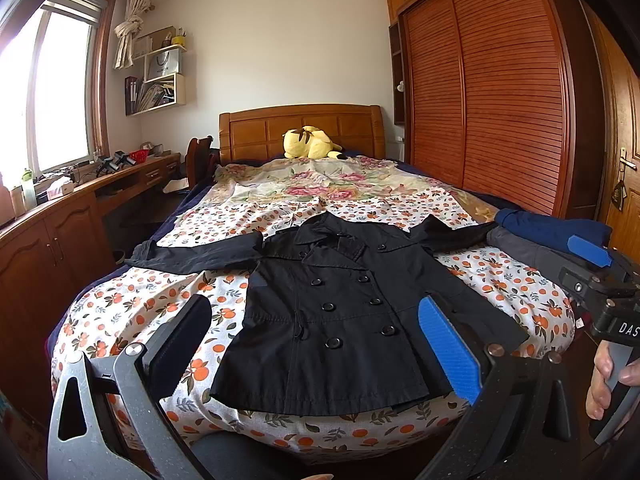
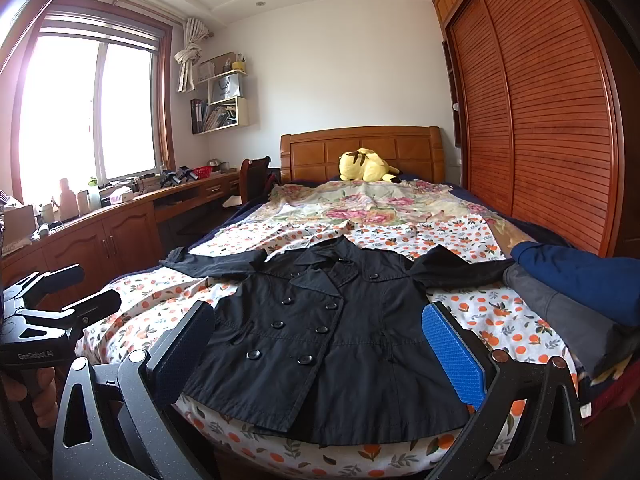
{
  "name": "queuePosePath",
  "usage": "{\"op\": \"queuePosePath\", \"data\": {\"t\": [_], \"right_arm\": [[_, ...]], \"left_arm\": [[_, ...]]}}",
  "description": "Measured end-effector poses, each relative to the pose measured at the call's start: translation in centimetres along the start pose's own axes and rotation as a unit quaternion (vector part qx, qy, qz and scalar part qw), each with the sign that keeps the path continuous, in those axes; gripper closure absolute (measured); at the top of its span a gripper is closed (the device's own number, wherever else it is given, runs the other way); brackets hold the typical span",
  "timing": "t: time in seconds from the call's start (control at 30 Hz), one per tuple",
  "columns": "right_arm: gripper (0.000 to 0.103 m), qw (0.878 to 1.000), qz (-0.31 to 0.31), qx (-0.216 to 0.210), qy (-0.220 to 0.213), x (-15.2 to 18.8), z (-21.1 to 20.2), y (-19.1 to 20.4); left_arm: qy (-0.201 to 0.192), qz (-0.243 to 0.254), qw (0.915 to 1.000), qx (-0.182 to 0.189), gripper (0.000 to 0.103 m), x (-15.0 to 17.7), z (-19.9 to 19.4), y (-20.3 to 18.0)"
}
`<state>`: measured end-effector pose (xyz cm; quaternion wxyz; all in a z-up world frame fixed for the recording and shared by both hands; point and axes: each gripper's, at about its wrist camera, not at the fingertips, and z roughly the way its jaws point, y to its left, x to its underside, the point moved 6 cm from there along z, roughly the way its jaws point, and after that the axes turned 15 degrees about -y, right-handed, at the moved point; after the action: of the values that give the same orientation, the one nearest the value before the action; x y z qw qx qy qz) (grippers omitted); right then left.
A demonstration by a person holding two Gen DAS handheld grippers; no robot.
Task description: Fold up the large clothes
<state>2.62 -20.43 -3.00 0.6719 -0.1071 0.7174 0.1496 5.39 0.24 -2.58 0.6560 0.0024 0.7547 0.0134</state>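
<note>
A black double-breasted coat [image 1: 340,312] [image 2: 320,332] lies flat and face up on the bed, its collar pointing to the headboard and both sleeves spread sideways. My left gripper [image 1: 316,344] hovers open above the coat's hem at the foot of the bed, nothing between its dark and blue pads. Off to the right of it, the right gripper [image 1: 596,264] appears, held in a hand. In the right wrist view my right gripper [image 2: 320,352] is also open and empty over the hem, with the left gripper [image 2: 60,292] at its far left.
The bed [image 1: 132,300] carries an orange-print sheet and a floral blanket [image 1: 320,184]. A yellow plush toy [image 1: 310,143] sits by the wooden headboard. Folded blue and grey clothes [image 2: 580,296] lie at the right edge. A desk [image 2: 120,216] runs along the left, a slatted wardrobe [image 2: 540,120] along the right.
</note>
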Motion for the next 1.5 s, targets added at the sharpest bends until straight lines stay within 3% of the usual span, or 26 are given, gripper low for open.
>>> {"op": "queuePosePath", "data": {"t": [0.4, 0.73, 1.2, 1.5], "right_arm": [[0.0, 1.0, -0.001, -0.001, 0.001, -0.1, 0.0, 0.0], [0.0, 1.0, -0.007, -0.023, 0.006, 0.6, 2.5, -0.2], [0.0, 0.998, -0.025, -0.033, 0.045, 3.9, 9.6, -1.3], [0.0, 0.995, -0.031, -0.07, 0.068, 5.8, 16.4, -0.3]], "left_arm": [[0.004, 0.001, 1.0, -0.001, 0.0, 0.4, 0.1, -0.2], [0.053, -0.008, 0.9985, -0.008, 0.0, 4.3, 2.8, 0.2], [0.111, -0.013, 0.9933, -0.032, 0.0, 9.7, 7.6, 3.2], [0.14, -0.015, 0.9887, -0.051, 0.0, 12.1, 11.5, 6.2]]}}
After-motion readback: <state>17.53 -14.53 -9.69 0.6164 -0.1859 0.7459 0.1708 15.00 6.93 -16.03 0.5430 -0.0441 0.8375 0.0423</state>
